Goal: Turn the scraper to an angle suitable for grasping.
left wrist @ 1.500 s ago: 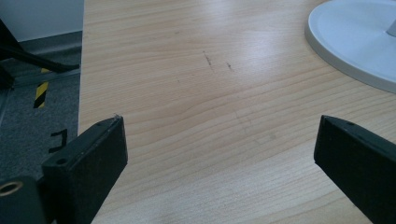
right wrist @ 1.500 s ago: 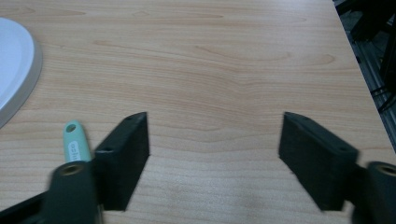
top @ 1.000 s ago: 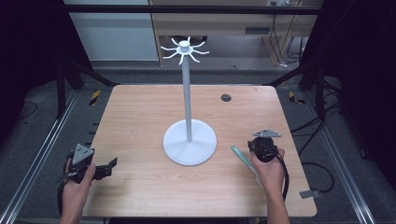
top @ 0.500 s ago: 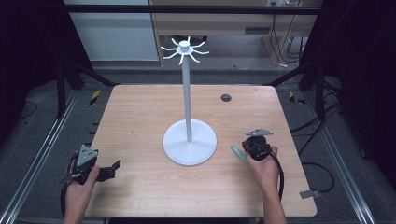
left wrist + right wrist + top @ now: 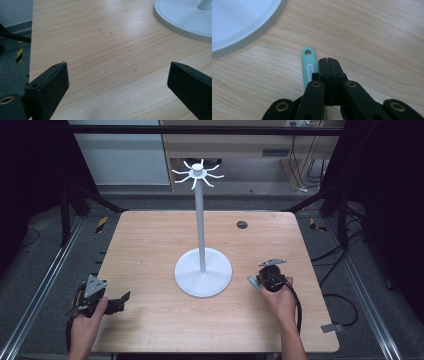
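Observation:
A white stand has a round base (image 5: 203, 272) mid-table, a tall pole, and a ring of hooks (image 5: 198, 171) on top. A mint-green handle (image 5: 309, 65) with a hole at its end lies flat on the wood just right of the base. My right gripper (image 5: 328, 60) is shut, its jaws pressed together right beside and over that handle; nothing shows between them. In the high view the handle (image 5: 251, 282) pokes out left of the right gripper (image 5: 261, 281). My left gripper (image 5: 117, 77) is open over bare wood at the near left corner (image 5: 119, 302), far from the stand.
The stand's base rim (image 5: 185, 20) shows at the upper right of the left gripper view and fills the upper left of the right gripper view (image 5: 237, 20). A small dark round disc (image 5: 242, 224) sits on the far right of the table (image 5: 150, 245). Metal rails flank the table.
My right gripper has moved left and forward until it sits over the green handle. The left hand has drifted slightly toward the near edge, still open.

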### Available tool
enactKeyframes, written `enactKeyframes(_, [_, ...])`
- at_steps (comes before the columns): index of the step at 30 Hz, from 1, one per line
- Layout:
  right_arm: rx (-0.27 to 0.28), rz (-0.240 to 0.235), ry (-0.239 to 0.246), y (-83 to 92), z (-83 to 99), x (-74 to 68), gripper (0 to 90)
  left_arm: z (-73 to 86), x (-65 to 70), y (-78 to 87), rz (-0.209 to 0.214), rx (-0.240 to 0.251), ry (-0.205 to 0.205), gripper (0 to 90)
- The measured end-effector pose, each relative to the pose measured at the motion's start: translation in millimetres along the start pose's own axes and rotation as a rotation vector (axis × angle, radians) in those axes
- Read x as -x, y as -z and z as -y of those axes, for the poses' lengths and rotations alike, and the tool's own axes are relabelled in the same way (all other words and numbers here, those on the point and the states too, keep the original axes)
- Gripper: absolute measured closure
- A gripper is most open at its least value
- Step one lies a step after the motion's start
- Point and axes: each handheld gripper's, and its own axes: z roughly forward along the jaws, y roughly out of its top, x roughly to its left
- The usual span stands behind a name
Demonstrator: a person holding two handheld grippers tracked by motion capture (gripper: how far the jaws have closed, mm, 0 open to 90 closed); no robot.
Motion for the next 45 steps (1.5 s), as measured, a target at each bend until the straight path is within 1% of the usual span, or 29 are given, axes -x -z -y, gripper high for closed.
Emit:
enactKeyframes(2, [-0.008,0.008,0.003,-1.4,0.0,-1.5,90.0,-0.4,0.6,-0.3,0.005,-0.002,-0.002,3.3])
enactKeyframes(8, [-0.019,0.004,0.008,-3.1,0.7,-1.9,90.0,-0.6,1.2,-0.7,0.004,0.0,0.0,3.4])
enactKeyframes(11, [-0.019,-0.01,0.009,-2.6,0.8,-2.0,90.0,-0.5,0.8,-1.3,0.0,-0.006,-0.005,3.3])
enactKeyframes(12, [-0.015,-0.03,0.015,-2.4,1.4,-3.3,90.0,-0.8,0.7,-1.4,0.001,-0.004,-0.004,3.4])
enactKeyframes(13, [-0.015,-0.03,0.015,-2.4,1.4,-3.3,90.0,-1.1,0.6,-1.2,0.001,-0.002,-0.003,3.4])
enactKeyframes(14, [-0.016,-0.045,0.029,-1.7,1.9,-5.9,90.0,-1.4,0.5,-0.9,0.002,-0.001,-0.003,3.3])
enactKeyframes(15, [-0.018,-0.054,0.029,-0.9,1.9,-7.9,90.0,-1.5,0.4,-0.8,0.004,-0.001,-0.004,3.3])
enactKeyframes(16, [-0.02,-0.058,0.04,-0.5,2.0,-9.7,90.0,-1.6,0.9,-0.7,0.001,-0.001,-0.01,3.3])
enactKeyframes(17, [-0.02,-0.058,0.04,-0.5,2.0,-9.7,90.0,-1.6,0.9,-0.7,0.001,-0.001,-0.01,3.4])
enactKeyframes(18, [-0.02,-0.071,0.064,0.3,2.8,-12.7,90.0,-1.5,1.8,-0.9,0.004,-0.007,-0.016,3.4])
enactKeyframes(19, [-0.02,-0.071,0.064,0.3,2.8,-12.7,90.0,-1.5,1.8,-0.9,0.004,-0.007,-0.016,3.4])
enactKeyframes(21, [-0.02,-0.088,0.067,2.6,4.5,-14.7,90.0,-1.9,2.3,-1.3,0.004,-0.009,-0.022,3.4])
enactKeyframes(22, [-0.008,-0.087,0.064,3.2,6.0,-14.5,90.0,-2.3,2.3,-1.2,0.004,-0.008,-0.024,3.4])
enactKeyframes(23, [-0.007,-0.092,0.056,3.6,6.3,-14.4,90.0,-2.5,2.7,-1.5,0.003,-0.002,-0.018,3.4])
enactKeyframes(24, [-0.002,-0.083,0.055,4.1,6.7,-13.6,90.0,-3.0,2.5,-0.9,0.004,-0.004,-0.02,3.4])
enactKeyframes(26, [0.005,-0.082,0.05,5.3,6.7,-12.8,90.0,-2.9,2.4,-0.5,0.003,-0.002,-0.019,3.3])
enactKeyframes(27, [0.03,-0.084,0.045,9.0,6.3,-11.8,90.0,-2.4,1.9,0.0,0.002,-0.001,-0.015,3.3])
enactKeyframes(28, [0.03,-0.084,0.045,9.0,6.3,-11.8,90.0,-2.4,1.9,0.0,0.002,-0.001,-0.015,3.3])
enactKeyframes(29, [0.035,-0.082,0.052,12.7,6.9,-12.5,90.0,-2.1,1.2,0.4,0.002,-0.002,-0.012,3.3])
enactKeyframes(31, [0.034,-0.084,0.049,14.5,7.1,-13.2,90.0,-2.1,1.0,0.5,0.0,-0.001,-0.011,3.3])
enactKeyframes(32, [0.04,-0.079,0.06,15.7,7.7,-13.6,90.0,-2.2,1.0,0.6,0.0,0.0,-0.011,3.3])
enactKeyframes(35, [0.051,-0.081,0.072,21.4,8.3,-14.8,90.0,-2.1,1.4,0.2,0.003,-0.003,-0.012,3.3])
enactKeyframes(38, [0.063,-0.07,0.085,27.6,8.5,-16.8,90.0,-1.0,0.2,2.4,-0.001,-0.01,-0.009,3.4])
enactKeyframes(40, [0.066,-0.056,0.09,30.4,6.7,-17.6,90.0,-0.7,-1.2,3.9,0.002,0.002,0.004,3.4])
enactKeyframes(41, [0.066,-0.056,0.09,30.4,6.7,-17.6,90.0,-0.7,-1.2,3.9,0.002,0.002,0.004,3.4])
enactKeyframes(42, [0.062,-0.033,0.098,32.9,3.5,-19.4,90.0,-0.5,-1.4,3.5,0.005,-0.001,0.007,3.4])
enactKeyframes(43, [0.059,-0.029,0.106,33.9,1.5,-20.9,90.0,-0.3,-1.5,2.9,0.007,-0.002,0.006,3.5])
enactKeyframes(45, [0.053,-0.03,0.108,35.1,-0.5,-22.7,90.0,-0.8,-1.6,3.0,0.015,-0.001,0.003,3.5])
